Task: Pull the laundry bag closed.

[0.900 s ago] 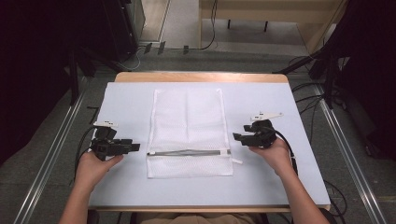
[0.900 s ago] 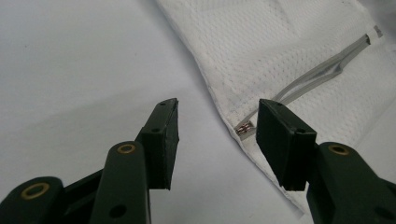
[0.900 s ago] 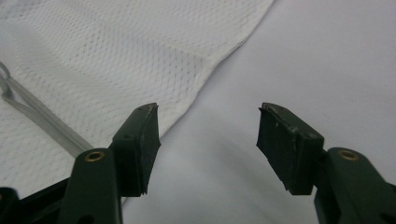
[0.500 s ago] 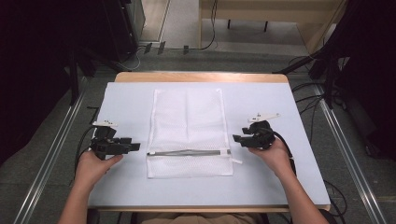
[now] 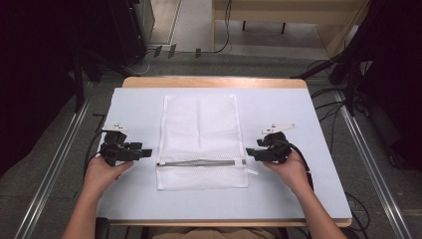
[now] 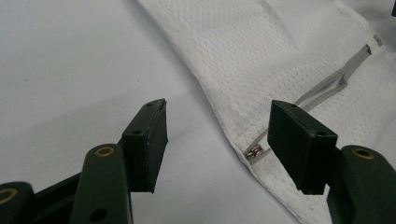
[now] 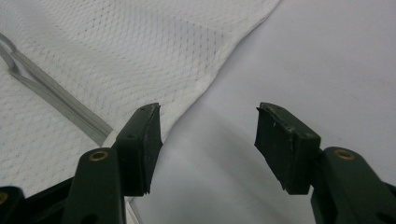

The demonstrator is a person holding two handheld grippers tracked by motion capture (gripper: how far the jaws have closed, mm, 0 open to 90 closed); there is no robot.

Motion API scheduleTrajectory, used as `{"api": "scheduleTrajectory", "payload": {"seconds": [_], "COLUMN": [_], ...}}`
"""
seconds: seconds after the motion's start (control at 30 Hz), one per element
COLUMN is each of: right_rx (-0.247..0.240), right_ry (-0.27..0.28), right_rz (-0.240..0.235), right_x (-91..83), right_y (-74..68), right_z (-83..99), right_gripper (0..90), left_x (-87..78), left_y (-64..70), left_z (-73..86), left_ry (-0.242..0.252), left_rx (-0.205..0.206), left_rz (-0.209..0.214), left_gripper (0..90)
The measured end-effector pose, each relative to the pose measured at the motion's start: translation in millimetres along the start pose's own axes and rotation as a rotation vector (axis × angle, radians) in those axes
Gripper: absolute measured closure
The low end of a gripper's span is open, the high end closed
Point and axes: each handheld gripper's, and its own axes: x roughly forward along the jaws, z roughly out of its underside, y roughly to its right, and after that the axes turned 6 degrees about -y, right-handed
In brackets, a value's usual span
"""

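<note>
A white mesh laundry bag (image 5: 200,139) lies flat in the middle of the table, a grey zipper (image 5: 199,162) running across its near part. My left gripper (image 5: 145,151) hovers open just off the bag's left edge, level with the zipper. In the left gripper view the bag (image 6: 261,56) has a small metal zipper end (image 6: 253,153) between the jaws, close to the right one. My right gripper (image 5: 250,152) is open at the bag's right edge. The right gripper view shows the bag's edge (image 7: 154,70) and zipper (image 7: 56,95) by the left jaw.
The bag rests on a pale blue-white table cover (image 5: 283,119) over a wooden table (image 5: 214,82). Cables (image 5: 333,107) and dark stands ring the table on the floor. A cable trails from each gripper toward the table sides.
Both grippers have edged slightly toward the near side of the table, staying beside the bag's edges. The bag has not moved.
</note>
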Motion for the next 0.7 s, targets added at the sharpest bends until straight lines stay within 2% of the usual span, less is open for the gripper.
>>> {"api": "scheduleTrajectory", "payload": {"seconds": [0.23,0.33,0.5,0.7], "right_rx": [0.015,0.021,0.015,0.006], "right_ry": [0.007,0.0,-0.005,-0.006], "right_rz": [-0.001,-0.003,-0.006,-0.006], "right_x": [-1.4,-1.6,-2.1,-2.2], "right_y": [0.4,0.3,-1.1,-4.0], "right_z": [2.1,2.8,3.2,2.3], "right_gripper": [42.0,42.4,42.9,42.3], "left_x": [1.4,2.3,3.6,4.0], "left_y": [-1.7,-2.3,-2.6,-3.1], "left_z": [-3.2,-4.2,-5.5,-5.1], "left_ry": [0.003,0.003,0.008,0.003], "left_rx": [-0.024,-0.022,-0.038,-0.035], "left_rz": [0.009,0.012,0.013,0.009], "left_gripper": [39.1,38.1,36.7,36.6]}}
